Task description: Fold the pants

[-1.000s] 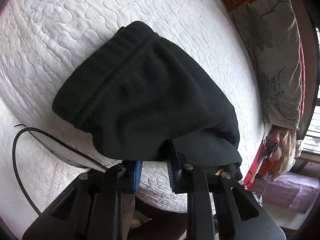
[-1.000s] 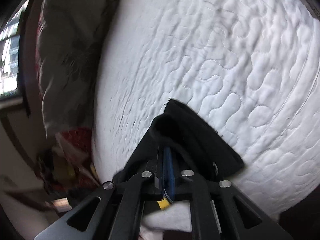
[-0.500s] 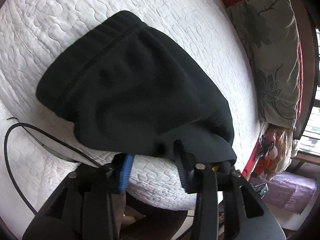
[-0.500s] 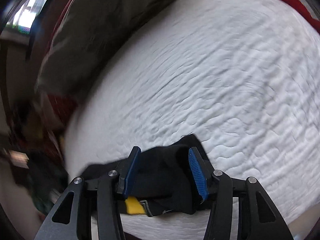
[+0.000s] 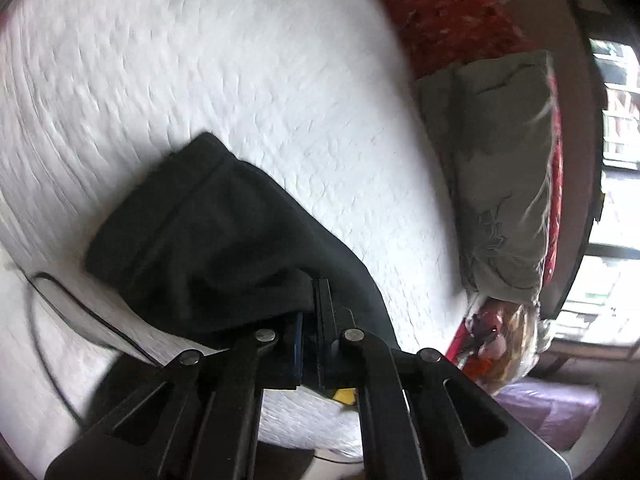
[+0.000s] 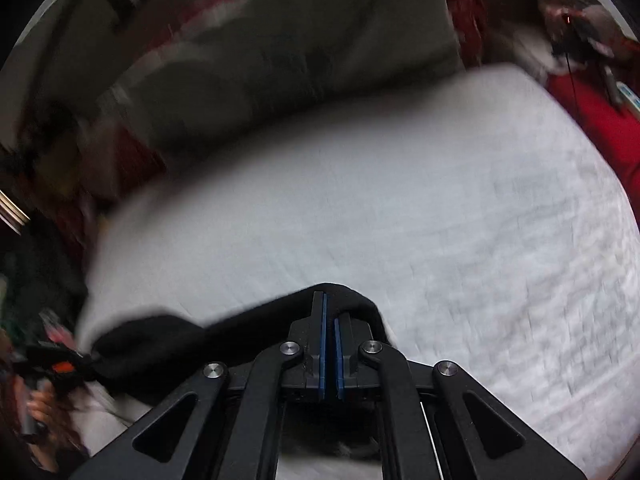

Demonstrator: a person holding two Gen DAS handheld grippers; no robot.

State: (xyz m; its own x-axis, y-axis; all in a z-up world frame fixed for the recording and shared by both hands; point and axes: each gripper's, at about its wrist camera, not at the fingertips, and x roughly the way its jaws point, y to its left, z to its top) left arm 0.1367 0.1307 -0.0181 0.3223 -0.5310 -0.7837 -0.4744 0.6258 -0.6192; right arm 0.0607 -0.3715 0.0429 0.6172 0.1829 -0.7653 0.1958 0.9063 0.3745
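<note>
The black pants (image 5: 208,240) lie bunched on the white quilted bed (image 5: 240,80), waistband to the upper left. My left gripper (image 5: 314,304) is shut on the pants' near edge, cloth pinched between its blue pads. In the right wrist view my right gripper (image 6: 329,312) is shut on another part of the black pants (image 6: 248,328), which drape left across the white bed (image 6: 440,220). The left gripper (image 6: 60,364) shows at the far left edge, at the end of the cloth.
A grey-green pillow (image 5: 504,168) and red blanket (image 5: 448,16) lie at the bed's far right side. A black cable (image 5: 44,320) runs over the bed's left edge. A window (image 5: 616,200) is at the right. Both views are motion-blurred.
Both grippers, open half a second ago, have closed on the pants. Both cameras have swung and the views are blurred; the pants now look more bunched and lifted at the near edge.
</note>
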